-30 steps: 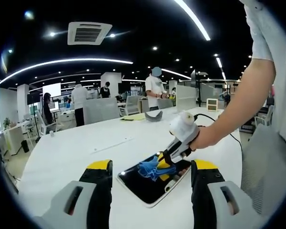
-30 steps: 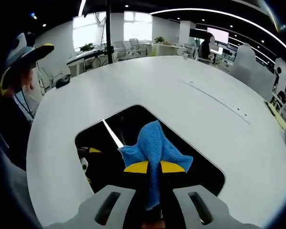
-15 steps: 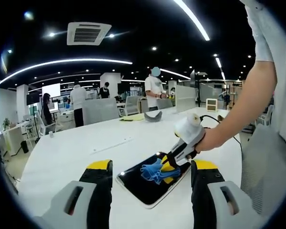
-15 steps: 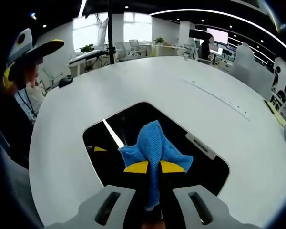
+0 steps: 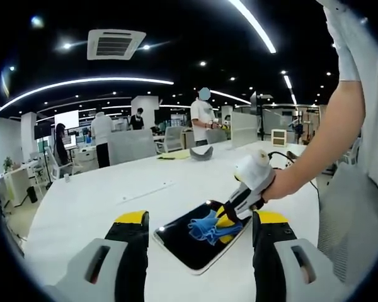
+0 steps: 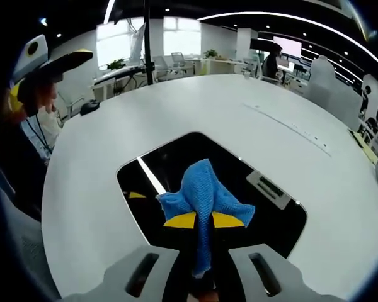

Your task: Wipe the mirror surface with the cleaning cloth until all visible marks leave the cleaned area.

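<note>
One right gripper (image 6: 203,220) presses cloth (image 6: 205,189) mid-mirror (image 6: 264,207) (edges clear).

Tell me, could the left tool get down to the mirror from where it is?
Probably yes: the left tool is open just short of the mirror, with bare table between them.

No readable text

No lettering, label, brand, number or sign can be made out in either view; the bright screens (image 5: 68,118) far across the office are too small and blurred to read.
</note>
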Tool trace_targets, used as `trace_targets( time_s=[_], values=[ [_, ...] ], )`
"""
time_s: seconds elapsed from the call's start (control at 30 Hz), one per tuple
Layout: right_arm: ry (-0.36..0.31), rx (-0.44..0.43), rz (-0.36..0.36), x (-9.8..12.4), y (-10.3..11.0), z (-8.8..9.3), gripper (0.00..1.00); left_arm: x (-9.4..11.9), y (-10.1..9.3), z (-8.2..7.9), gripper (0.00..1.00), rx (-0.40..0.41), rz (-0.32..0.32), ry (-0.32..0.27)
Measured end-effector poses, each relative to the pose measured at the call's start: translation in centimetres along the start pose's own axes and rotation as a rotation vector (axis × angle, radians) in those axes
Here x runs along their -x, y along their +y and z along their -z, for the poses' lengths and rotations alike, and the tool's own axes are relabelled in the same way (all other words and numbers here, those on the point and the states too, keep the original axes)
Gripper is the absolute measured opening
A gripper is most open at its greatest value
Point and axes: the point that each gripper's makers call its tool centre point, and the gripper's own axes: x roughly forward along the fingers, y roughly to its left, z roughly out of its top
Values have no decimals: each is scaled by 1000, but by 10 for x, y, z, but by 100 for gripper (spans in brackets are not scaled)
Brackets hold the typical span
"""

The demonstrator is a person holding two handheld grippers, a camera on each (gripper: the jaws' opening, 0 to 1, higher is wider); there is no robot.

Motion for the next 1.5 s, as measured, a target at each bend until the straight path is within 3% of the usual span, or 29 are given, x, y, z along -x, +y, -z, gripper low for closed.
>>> trace_targets(
  time_s=[1.5],
  values=[
    [-16, 9, -30, 19, 37, 16, 2, 0, -1, 0, 66, 2, 5, -2]
  ],
)
